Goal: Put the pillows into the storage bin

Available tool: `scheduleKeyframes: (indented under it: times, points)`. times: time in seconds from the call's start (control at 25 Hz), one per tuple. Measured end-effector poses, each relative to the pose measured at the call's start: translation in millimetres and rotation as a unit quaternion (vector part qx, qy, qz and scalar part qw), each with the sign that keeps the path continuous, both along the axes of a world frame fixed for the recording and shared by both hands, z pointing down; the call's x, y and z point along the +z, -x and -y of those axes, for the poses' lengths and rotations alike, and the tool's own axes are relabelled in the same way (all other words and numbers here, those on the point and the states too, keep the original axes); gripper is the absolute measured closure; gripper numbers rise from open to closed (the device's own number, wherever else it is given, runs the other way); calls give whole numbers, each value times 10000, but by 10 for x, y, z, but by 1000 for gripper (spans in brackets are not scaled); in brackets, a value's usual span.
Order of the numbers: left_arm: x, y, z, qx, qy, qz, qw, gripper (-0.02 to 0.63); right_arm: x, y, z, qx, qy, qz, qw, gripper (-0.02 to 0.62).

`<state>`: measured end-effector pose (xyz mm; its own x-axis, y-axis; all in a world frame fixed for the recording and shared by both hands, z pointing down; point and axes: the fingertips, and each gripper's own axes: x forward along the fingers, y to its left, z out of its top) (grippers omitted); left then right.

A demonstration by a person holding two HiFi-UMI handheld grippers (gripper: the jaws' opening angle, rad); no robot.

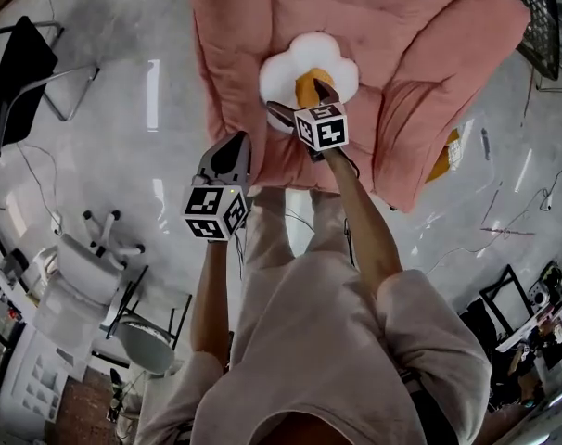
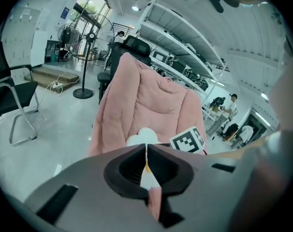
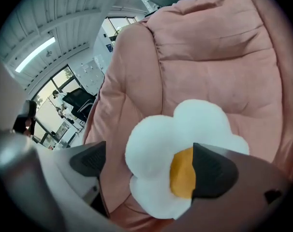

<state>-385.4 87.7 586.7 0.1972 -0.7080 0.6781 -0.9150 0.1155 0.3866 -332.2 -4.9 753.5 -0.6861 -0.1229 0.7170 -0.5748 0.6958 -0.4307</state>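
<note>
- Jaws of our right hand-held gripper (image 3: 149, 170) stood wide around the egg pillow (image 3: 185, 124).
- Our left hand-held gripper (image 2: 146, 151) was closed, empty.
- We judged a deep pinch best.

Left gripper (image 2: 146, 151): jaws pressed together along a thin upright seam, nothing clamped between them.
Through the seam: slivers of white, orange and pink from what lies beyond.
White pillow (image 2: 142, 137): just past the jaw tips, only a rounded lobe showing over them, lying on the pink seat.
Pink padded chair (image 2: 151, 100): straight ahead, quilted back upright, filling the middle.
Marker cube (image 2: 189, 140): ahead and slightly right, over the pink seat beside the pillow.
Black headrest (image 2: 137, 45): just behind the pink chair's top.
Black folding chair (image 2: 13, 98): far left on the floor.
Standing fan (image 2: 83, 57): ahead left, well apart.
Shelving racks (image 2: 185, 47): beyond, to the right.
Person (image 2: 228, 111): far right by a table.
</note>
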Motion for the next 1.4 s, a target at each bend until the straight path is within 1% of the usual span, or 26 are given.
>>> scheduleKeyframes:
  times: [0.08, 0.2, 0.44, 0.48, 0.6, 0.72, 0.8, 0.96, 1.0, 1.2, 1.4]
  points:
    - [57, 93, -42, -52, 27, -20, 10000, 589, 144, 137, -38, -32, 73, -49, 10000, 54]
    - [109, 246, -83, -140, 43, -55, 9999, 589, 395, 283, -79, -121, 116, -278, 9995, 187]
    - [146, 497, -168, -249, 59, -29, 9997, 588, 678, 543, -144, -230, 250, -563, 9978, 198]
    - [148, 509, -183, -258, 67, -16, 9996, 588, 701, 558, -150, -260, 289, -565, 9976, 211]
    - [119, 493, -224, -248, 67, 19, 9997, 588, 698, 505, -164, -340, 410, -582, 9969, 284]
    - [90, 499, -230, -219, 55, 49, 9997, 588, 607, 455, -183, -312, 401, -545, 9972, 345]
    - [45, 455, -194, -202, 23, 66, 9998, 588, 524, 397, -196, -300, 351, -497, 9977, 369]
    - [-89, 323, -67, -70, -95, 94, 9999, 588, 318, 262, -206, -250, 267, -392, 9986, 384]
    - [-124, 292, -42, -28, -130, 100, 9999, 589, 251, 229, -208, -210, 256, -322, 9989, 399]
    - [-258, 134, 40, 73, -258, 117, 9996, 588, -69, -2, -184, -61, 161, -81, 9998, 411]
    - [-453, 38, 82, 138, -350, 165, 9992, 588, -642, -221, -109, 206, -127, 256, 9994, 420]
